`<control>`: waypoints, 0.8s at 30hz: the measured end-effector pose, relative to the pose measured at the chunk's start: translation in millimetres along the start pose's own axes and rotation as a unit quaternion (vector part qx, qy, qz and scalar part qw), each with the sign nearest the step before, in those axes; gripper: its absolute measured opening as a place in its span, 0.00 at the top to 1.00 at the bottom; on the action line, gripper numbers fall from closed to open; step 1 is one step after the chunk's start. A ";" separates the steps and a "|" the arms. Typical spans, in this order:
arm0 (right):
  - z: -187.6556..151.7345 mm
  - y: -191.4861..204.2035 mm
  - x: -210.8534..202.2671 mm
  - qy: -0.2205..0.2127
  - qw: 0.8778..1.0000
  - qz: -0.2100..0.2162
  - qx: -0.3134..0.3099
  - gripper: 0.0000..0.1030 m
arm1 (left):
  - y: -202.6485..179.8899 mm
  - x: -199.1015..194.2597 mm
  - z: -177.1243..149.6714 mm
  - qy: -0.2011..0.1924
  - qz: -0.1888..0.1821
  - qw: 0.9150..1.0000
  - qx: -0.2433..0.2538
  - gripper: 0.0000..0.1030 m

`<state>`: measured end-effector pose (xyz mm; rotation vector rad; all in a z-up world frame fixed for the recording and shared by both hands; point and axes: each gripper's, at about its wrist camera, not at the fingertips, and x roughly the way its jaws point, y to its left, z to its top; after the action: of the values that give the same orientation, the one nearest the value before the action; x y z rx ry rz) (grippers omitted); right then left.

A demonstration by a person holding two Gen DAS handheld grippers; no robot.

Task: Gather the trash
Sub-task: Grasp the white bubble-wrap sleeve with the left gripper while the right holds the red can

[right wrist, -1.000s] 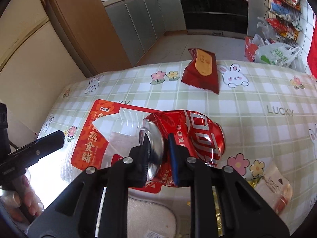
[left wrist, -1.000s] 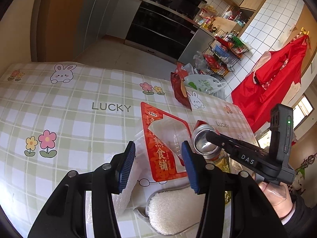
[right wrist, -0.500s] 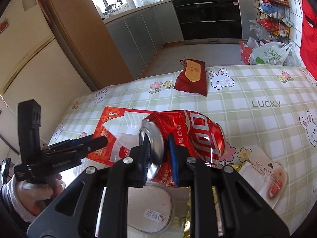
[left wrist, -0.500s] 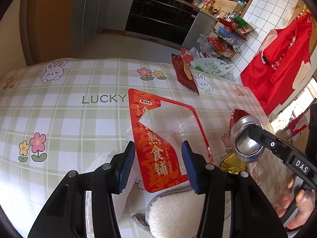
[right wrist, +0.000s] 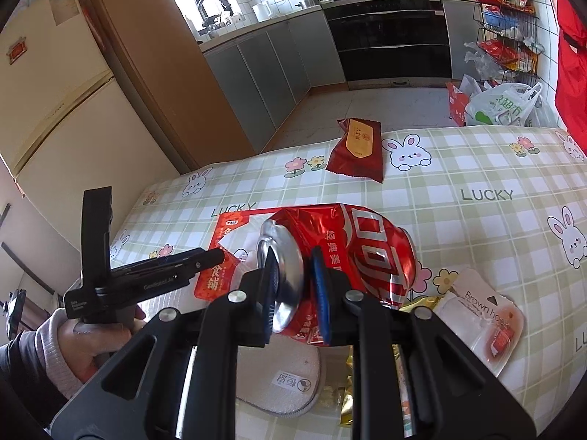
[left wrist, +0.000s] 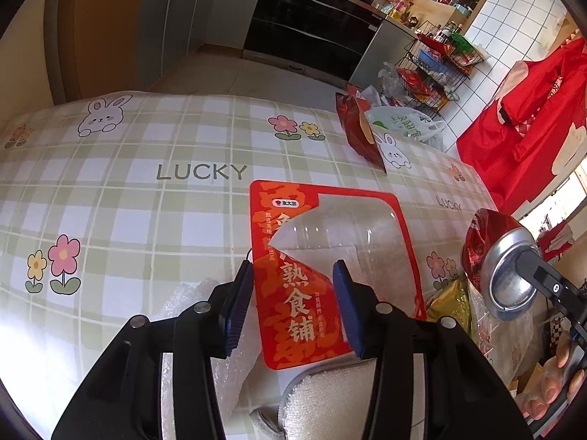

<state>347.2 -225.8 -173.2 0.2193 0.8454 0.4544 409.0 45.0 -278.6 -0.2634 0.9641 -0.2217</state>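
Right gripper (right wrist: pixel 291 289) jaws clamped on crushed red can (right wrist: pixel 352 253) at frame center, above tabletop (right wrist: pixel 477 168); left gripper (left wrist: pixel 293 300) jaws apart over red food package (left wrist: pixel 293 293), lower center.

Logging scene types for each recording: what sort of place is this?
Most likely a home kitchen with a dining table: black built-in oven, grey cabinets, cream fridge, and a checked bunny-print tablecloth.
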 end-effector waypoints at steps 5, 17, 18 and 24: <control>-0.1 -6.8 -3.7 -0.001 1.000 0.001 0.010 0.79 | 8.2 1.2 10.9 -0.003 -0.002 1.000 -0.013 0.57; -6.2 -11.6 -14.6 -0.008 1.000 0.012 0.024 0.79 | 38.8 -58.1 -3.3 -0.022 -0.032 0.996 0.080 0.39; -7.4 -11.3 -15.3 -0.007 1.000 0.012 0.026 0.79 | 41.3 -57.8 -7.6 -0.011 -0.020 0.995 0.093 0.37; -15.2 -5.5 -24.3 -0.008 0.999 0.013 0.033 0.79 | 65.5 -43.3 -28.3 0.023 0.059 0.992 0.112 0.35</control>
<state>323.3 -241.9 -168.8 0.2955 0.8439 0.4496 366.1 116.5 -281.1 0.0051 0.9881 -0.2252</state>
